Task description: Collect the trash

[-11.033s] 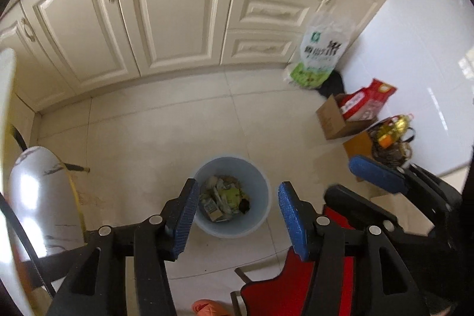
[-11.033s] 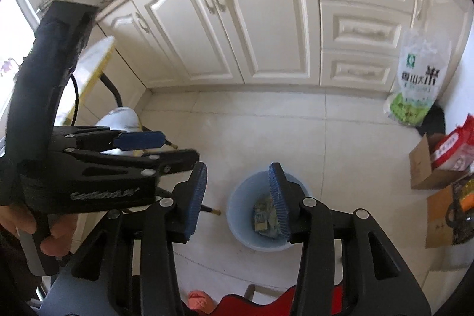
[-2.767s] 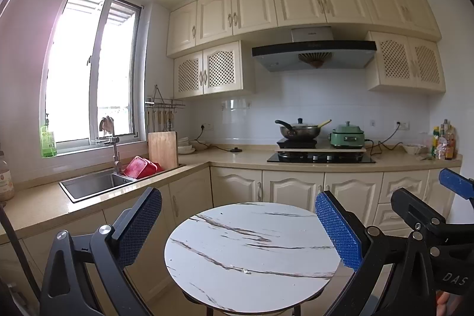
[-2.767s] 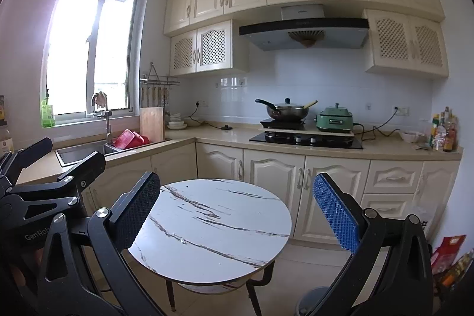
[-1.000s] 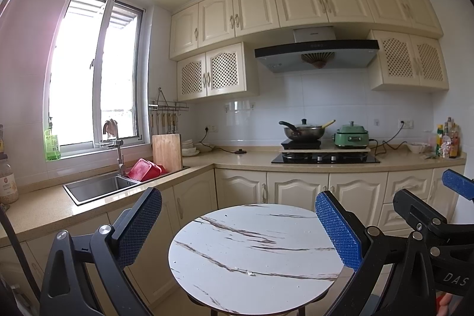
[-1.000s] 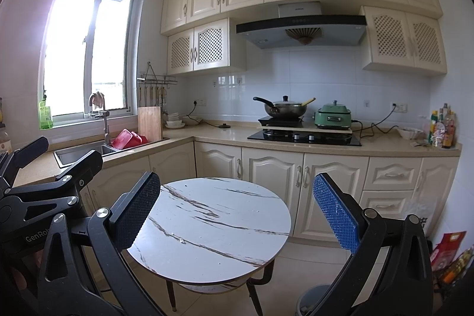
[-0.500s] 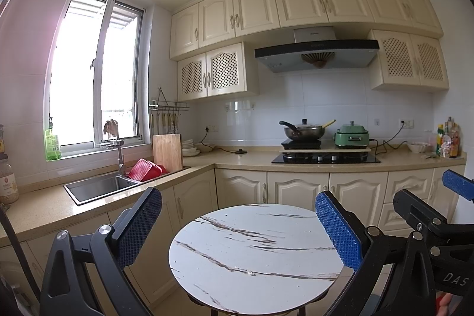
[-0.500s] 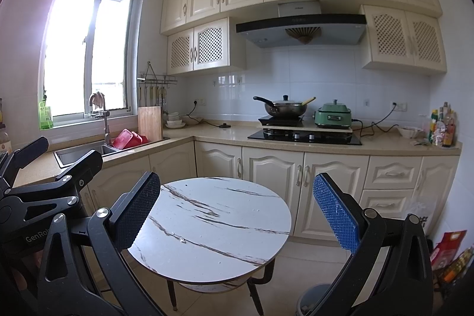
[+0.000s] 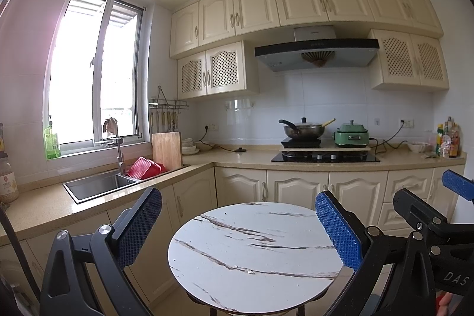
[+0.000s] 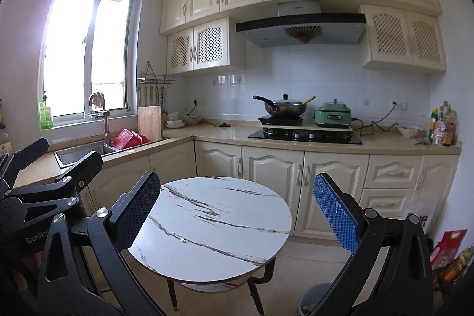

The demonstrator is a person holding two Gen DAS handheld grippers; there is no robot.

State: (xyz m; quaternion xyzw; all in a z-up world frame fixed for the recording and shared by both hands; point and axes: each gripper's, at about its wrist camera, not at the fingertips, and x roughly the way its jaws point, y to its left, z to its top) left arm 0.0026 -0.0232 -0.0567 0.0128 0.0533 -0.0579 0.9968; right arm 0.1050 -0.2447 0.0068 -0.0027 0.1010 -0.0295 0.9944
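A round marble-patterned table [image 9: 251, 250] [image 10: 213, 224] stands in front of both grippers, with only tiny specks on its top. My left gripper [image 9: 238, 225] is held open above its near edge, nothing between the blue pads. My right gripper [image 10: 237, 211] is open too, level with the table and holding nothing. The right gripper's body [image 9: 429, 224] shows at the right of the left wrist view, and the left gripper's body [image 10: 44, 191] at the left of the right wrist view. A pale blue bin [image 10: 314, 301] stands on the floor right of the table, partly hidden by a finger.
Cream cabinets [image 10: 272, 173] run along the back and left under a beige counter with a sink [image 9: 100, 185], a hob with a pan [image 10: 284, 105] and a green cooker [image 10: 333, 113]. Bags and boxes [image 10: 447, 248] sit on the floor at the right wall.
Eleven seconds ago both grippers pointed down over the bin on the floor; now they are raised and level toward the table. Over the last second nothing has visibly moved.
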